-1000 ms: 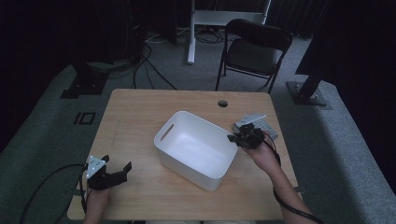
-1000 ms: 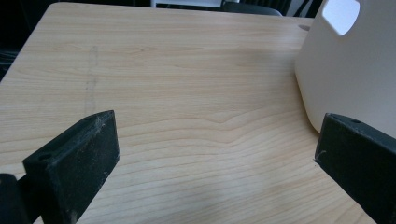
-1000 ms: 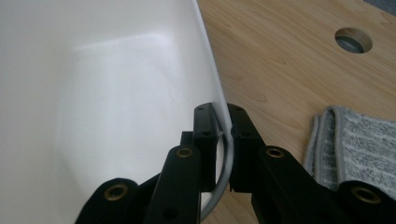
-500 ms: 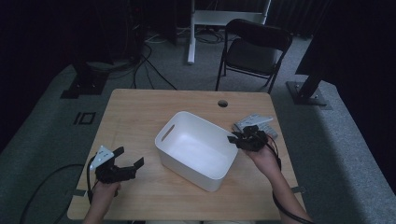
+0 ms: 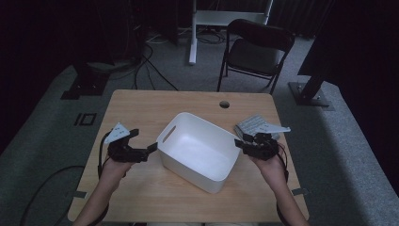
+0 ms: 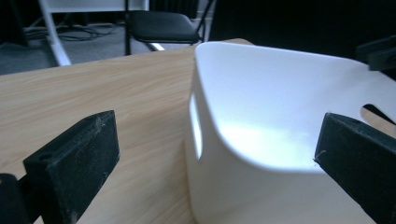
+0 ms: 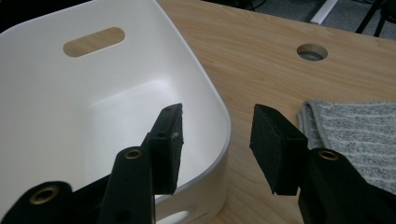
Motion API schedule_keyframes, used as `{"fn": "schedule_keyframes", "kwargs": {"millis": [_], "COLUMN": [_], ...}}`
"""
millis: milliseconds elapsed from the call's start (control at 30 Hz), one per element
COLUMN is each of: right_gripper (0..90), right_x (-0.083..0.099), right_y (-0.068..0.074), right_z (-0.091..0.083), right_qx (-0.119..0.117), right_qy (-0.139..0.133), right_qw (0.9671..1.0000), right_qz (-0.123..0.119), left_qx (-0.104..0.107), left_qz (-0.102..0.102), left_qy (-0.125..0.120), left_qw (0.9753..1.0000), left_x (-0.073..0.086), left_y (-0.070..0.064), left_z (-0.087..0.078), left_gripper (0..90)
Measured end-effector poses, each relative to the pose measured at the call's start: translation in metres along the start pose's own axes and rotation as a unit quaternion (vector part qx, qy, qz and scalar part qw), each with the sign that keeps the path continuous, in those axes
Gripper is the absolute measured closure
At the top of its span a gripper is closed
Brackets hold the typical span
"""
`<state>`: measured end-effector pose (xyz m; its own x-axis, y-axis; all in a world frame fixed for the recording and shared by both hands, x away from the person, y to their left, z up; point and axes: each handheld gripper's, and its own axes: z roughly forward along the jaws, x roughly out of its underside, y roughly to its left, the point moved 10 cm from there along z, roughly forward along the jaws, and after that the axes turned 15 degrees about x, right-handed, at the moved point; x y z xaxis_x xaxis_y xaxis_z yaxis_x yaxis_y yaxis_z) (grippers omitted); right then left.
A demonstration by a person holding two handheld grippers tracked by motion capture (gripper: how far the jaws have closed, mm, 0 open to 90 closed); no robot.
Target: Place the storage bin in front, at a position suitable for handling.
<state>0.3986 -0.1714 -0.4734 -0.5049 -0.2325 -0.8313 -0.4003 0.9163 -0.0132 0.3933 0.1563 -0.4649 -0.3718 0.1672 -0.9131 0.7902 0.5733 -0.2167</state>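
Gripping a white tub [image 5: 200,150] from both ends: right gripper [image 7: 217,140] half-open, jaws straddling the near rim; left gripper [image 6: 210,154] spread wide, facing the handle-slot wall, not touching. Next, likely: closing in leftward, clamping both rims before lifting.

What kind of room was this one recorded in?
Probably a lab or studio set up for recording, not a home: a bare wooden table on grey carpet, cables on the floor, a folding chair, dark curtains around.
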Motion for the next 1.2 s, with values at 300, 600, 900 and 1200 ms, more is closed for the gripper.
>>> {"fn": "schedule_keyframes", "kwargs": {"millis": [300, 600, 900, 1200], "right_gripper": [61.8, 79.1, 81.8, 83.2], "right_x": [0.002, 0.006, 0.005, 0.003], "right_y": [0.002, 0.001, 0.002, 0.002], "right_z": [0.007, 0.01, 0.017, 0.019], "right_qx": [0.001, 0.017, 0.021, 0.014], "right_qy": [0.005, 0.018, 0.019, 0.017], "right_qw": [1.0, 0.9996, 0.9995, 0.9994], "right_qz": [0.003, -0.01, -0.012, -0.025], "left_qx": [0.019, -0.005, -0.009, -0.035], "left_qz": [0.0, 0.001, 0.006, 0.013], "left_qy": [0.01, 0.048, 0.081, 0.077], "left_qw": [0.9998, 0.9989, 0.9967, 0.9963], "left_x": [-0.005, -0.002, 0.008, 0.011], "left_y": [0.002, 0.008, 0.01, 0.008], "left_z": [0.024, 0.037, 0.046, 0.041], "left_gripper": [29.5, 53.7, 69.0, 77.5]}}
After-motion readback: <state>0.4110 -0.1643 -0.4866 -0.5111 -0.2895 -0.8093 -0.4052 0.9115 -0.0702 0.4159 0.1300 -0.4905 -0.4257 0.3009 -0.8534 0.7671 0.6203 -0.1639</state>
